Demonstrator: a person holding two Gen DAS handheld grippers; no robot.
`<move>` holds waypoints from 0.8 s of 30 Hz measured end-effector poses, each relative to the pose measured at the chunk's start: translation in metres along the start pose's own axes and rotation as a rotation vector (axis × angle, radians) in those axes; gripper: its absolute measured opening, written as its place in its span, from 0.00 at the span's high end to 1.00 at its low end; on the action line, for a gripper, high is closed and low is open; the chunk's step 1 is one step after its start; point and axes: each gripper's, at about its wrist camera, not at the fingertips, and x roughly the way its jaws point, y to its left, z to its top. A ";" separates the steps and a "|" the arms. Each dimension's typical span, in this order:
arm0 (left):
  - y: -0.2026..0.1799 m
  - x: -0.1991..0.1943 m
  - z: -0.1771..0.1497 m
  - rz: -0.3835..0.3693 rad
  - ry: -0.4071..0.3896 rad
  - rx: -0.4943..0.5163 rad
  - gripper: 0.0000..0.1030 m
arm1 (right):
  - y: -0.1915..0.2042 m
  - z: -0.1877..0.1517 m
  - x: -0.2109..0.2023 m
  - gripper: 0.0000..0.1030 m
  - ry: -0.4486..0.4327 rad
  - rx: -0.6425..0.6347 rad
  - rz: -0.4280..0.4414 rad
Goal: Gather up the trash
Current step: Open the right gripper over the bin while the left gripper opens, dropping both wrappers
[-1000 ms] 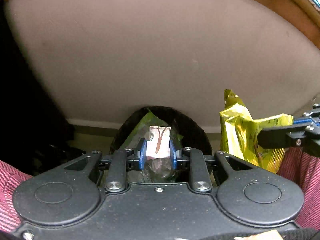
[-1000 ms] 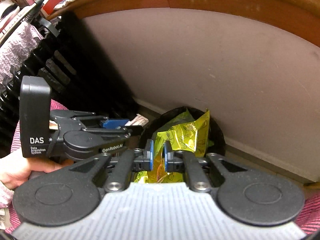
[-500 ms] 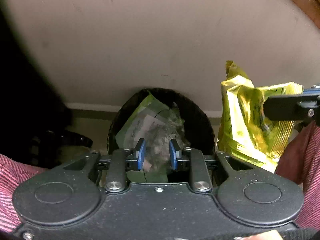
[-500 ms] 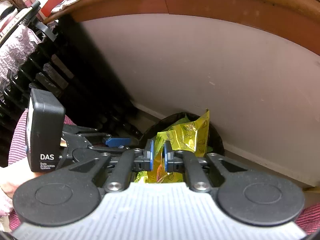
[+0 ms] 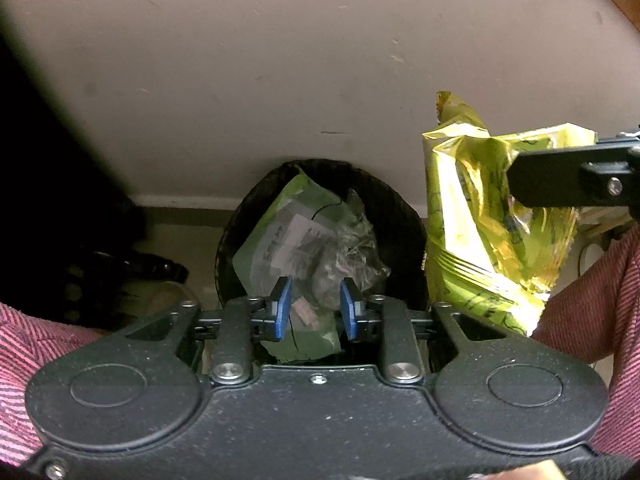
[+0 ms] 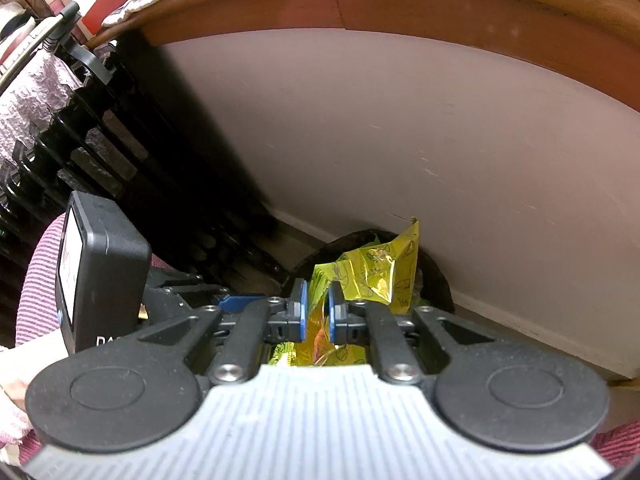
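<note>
Bin (image 5: pixel 400 216): trash is lying inside.
Left gripper (image 5: pixel 316 312): I am holding nothing, jaws apart.
Right gripper (image 6: pixel 316 312): I am pinching the yellow bag (image 6: pixel 372 276), not dropped yet.

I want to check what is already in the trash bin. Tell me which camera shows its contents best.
The left wrist view: it looks into the black bin, showing a green bag and crumpled clear plastic. In the right wrist view the yellow snack bag, gripped by the right gripper, hides all but the rim.
</note>
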 end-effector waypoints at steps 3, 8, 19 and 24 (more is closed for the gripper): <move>-0.001 0.000 0.000 0.006 0.001 -0.004 0.73 | -0.001 0.001 0.002 0.87 -0.002 -0.004 0.001; 0.001 -0.001 -0.001 0.013 0.001 -0.009 0.68 | 0.000 0.003 0.005 0.86 -0.004 -0.001 -0.003; 0.005 -0.003 -0.001 0.017 -0.002 -0.008 0.64 | 0.000 0.008 0.014 0.70 -0.001 0.020 -0.003; 0.005 -0.010 -0.001 0.021 -0.012 -0.005 0.64 | 0.000 0.009 0.013 0.69 -0.006 0.022 -0.003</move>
